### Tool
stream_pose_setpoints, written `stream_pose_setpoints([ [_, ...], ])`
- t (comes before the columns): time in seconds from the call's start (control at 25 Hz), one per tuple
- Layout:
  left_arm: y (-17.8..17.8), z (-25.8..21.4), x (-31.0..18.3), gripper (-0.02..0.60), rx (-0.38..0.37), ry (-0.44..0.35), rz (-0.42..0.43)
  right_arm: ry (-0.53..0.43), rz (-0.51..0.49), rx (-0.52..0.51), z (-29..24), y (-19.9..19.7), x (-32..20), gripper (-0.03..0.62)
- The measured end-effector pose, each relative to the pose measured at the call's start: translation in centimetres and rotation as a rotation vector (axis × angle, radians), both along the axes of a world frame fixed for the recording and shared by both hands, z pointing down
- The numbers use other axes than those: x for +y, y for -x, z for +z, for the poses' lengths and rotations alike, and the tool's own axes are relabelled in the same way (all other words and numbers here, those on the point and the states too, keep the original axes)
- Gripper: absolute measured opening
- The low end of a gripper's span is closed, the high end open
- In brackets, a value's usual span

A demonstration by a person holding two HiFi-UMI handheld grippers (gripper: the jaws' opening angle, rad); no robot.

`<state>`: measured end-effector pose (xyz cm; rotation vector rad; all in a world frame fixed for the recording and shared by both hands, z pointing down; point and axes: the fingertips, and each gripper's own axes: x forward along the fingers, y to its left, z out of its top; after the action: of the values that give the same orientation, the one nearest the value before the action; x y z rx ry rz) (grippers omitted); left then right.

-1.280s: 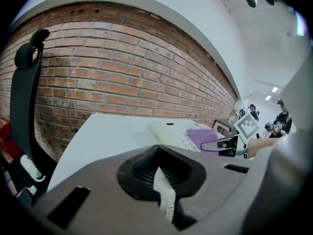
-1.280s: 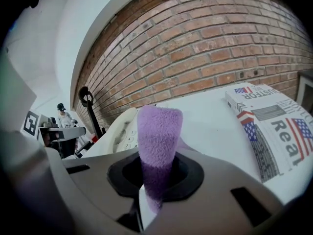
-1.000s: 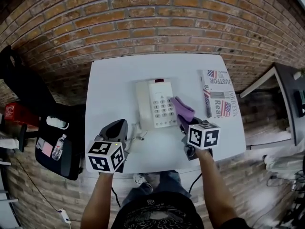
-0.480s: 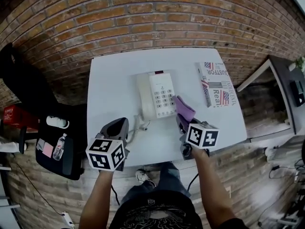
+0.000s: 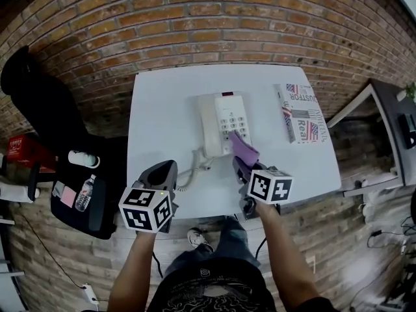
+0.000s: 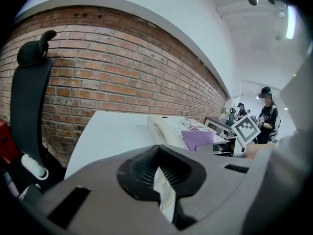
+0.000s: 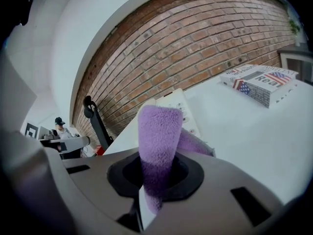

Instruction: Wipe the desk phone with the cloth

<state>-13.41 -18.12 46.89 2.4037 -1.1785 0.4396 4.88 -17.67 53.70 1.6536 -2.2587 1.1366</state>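
Observation:
The white desk phone (image 5: 224, 119) lies mid-table, handset on its left, keypad on its right, coiled cord (image 5: 190, 169) trailing toward me. My right gripper (image 5: 240, 166) is shut on a purple cloth (image 5: 242, 149), whose free end rests over the phone's near right corner. In the right gripper view the cloth (image 7: 159, 131) sticks up from the jaws (image 7: 154, 182), with the phone (image 7: 176, 104) behind it. My left gripper (image 5: 162, 171) hovers at the table's front left, shut and holding nothing (image 6: 161, 180). Its view shows the phone (image 6: 166, 127) and cloth (image 6: 198, 139) off to the right.
A flag-printed book (image 5: 300, 112) lies at the table's (image 5: 162, 103) right side, also in the right gripper view (image 7: 259, 84). A black office chair (image 5: 39, 109) stands left of the table. Brick wall behind. Another desk (image 5: 390, 129) sits at the right.
My right gripper has carried the cloth left, from beside the phone onto its near right corner. The left gripper has stayed at the front left.

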Motion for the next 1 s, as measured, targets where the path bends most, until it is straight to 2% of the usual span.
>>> stream_pose_setpoints([
  [0.32,2.4,0.1,0.6,0.005,-0.011,0.0,-0.039,-0.048,0.015,-0.097,-0.4,3.8,-0.1,0.043],
  [0.68,1.9,0.3,0.8,0.005,-0.006,0.0,-0.027,-0.066,0.006,-0.115,-0.7,5.5,0.4,0.043],
  [1.0,1.6,0.3,0.9,0.005,-0.001,-0.002,-0.019,-0.078,-0.074,-0.098,-1.0,8.0,0.9,0.043],
])
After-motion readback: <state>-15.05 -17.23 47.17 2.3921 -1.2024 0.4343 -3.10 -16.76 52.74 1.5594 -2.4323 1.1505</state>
